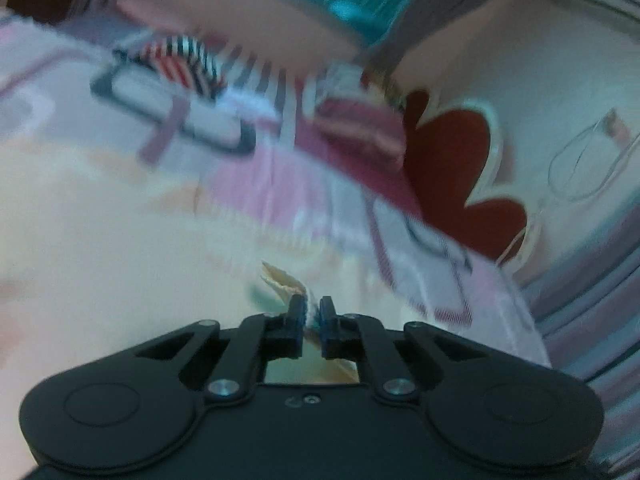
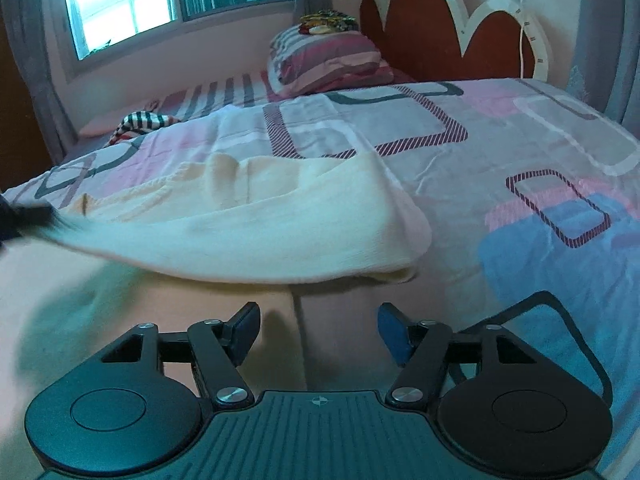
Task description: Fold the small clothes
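Patterned bedding in pink, white and blue squares (image 2: 500,128) is spread over a bed, with a red scalloped headboard (image 2: 424,28) at its far end and a window (image 2: 120,4) set in the wall to the left. Striped pillows (image 2: 328,60) are stacked at the head of the bed, and a striped garment (image 2: 140,122) is seen near the far left edge. A cream-coloured garment (image 2: 256,220) is lifted across the near part of the bed, its left end raised and blurred, its right end folded over and resting on the bedding. The left gripper (image 1: 312,312) is seen with its fingers closed on a hem of the cream-coloured garment (image 1: 120,240), the rest of that view being blurred. The right gripper (image 2: 318,334) is held just before the near edge of the garment, its fingers spread apart with nothing between them, above the bedding.
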The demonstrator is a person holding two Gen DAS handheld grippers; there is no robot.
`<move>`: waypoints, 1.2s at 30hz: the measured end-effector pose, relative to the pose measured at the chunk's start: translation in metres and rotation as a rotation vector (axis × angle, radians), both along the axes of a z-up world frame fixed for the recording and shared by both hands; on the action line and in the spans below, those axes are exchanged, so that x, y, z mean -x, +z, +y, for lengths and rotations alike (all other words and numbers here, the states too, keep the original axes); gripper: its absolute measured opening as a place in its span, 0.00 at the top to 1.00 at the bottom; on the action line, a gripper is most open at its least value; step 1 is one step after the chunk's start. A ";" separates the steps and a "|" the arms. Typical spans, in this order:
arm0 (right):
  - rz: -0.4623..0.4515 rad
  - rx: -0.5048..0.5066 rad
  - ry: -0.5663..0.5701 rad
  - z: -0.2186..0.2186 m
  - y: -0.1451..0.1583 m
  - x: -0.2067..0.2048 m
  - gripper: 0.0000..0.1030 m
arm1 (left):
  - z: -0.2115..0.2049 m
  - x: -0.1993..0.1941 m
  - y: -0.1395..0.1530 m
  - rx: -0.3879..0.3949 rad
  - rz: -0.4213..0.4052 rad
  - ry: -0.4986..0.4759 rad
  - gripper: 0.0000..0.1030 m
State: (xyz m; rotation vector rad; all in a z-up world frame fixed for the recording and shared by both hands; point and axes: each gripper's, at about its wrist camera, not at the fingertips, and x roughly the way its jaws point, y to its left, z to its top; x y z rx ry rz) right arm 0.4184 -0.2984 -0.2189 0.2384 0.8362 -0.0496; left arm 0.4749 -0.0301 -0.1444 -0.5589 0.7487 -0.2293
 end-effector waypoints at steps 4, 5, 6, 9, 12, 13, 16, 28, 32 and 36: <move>-0.007 0.002 -0.018 0.001 -0.002 -0.008 0.37 | 0.034 0.003 0.016 0.001 -0.037 0.076 0.95; -0.005 0.003 -0.019 0.001 -0.003 -0.011 0.38 | 0.043 0.005 0.017 -0.009 -0.042 0.095 0.95; -0.005 0.003 -0.018 0.002 -0.004 -0.013 0.38 | 0.052 0.005 0.017 -0.022 -0.046 0.116 0.97; -0.005 0.004 -0.004 0.005 -0.007 -0.018 0.38 | 0.077 0.008 0.010 -0.048 -0.028 0.172 0.98; -0.006 -0.016 0.005 0.007 -0.008 -0.022 0.46 | 0.099 0.009 0.002 -0.073 -0.010 0.236 0.98; -0.007 -0.020 0.008 0.007 -0.007 -0.023 0.52 | 0.105 0.009 -0.002 -0.074 0.003 0.249 0.98; 0.006 -0.039 0.021 0.009 -0.010 -0.029 0.64 | 0.114 0.009 -0.010 -0.099 0.021 0.268 0.98; 0.047 -0.051 0.007 -0.001 -0.013 -0.032 0.90 | 0.108 0.008 -0.037 -0.285 0.115 0.288 0.62; -0.013 -0.063 -0.008 -0.009 0.002 -0.027 0.77 | 0.103 0.022 -0.021 -0.335 0.047 0.321 0.39; -0.021 -0.082 -0.024 -0.013 0.002 -0.041 0.60 | 0.083 0.022 -0.015 -0.360 0.017 0.195 0.38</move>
